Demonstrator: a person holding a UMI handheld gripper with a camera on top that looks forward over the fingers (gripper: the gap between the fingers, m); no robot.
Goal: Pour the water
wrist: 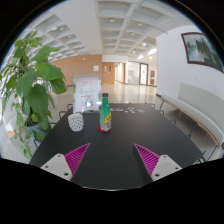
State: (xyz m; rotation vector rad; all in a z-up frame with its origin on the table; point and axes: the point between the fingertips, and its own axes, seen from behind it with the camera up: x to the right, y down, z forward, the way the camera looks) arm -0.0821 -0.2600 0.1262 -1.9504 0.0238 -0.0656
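Observation:
A green bottle with a red cap (pixel 105 113) stands upright on the dark table (pixel 125 140), well beyond my fingers. A clear patterned glass (pixel 76 121) stands just left of it, a small gap apart. My gripper (pixel 112 158) is open and empty. Its two magenta pads (pixel 76 155) are spread wide over the near part of the table. Both objects lie ahead of the left finger, far out of reach of the fingertips.
A leafy green plant (pixel 30 85) stands at the table's left side. A white sign (pixel 88 92) stands behind the table. Chairs (pixel 142 105) line the far edge. A white bench (pixel 195 118) runs along the right wall under a framed picture (pixel 200 48).

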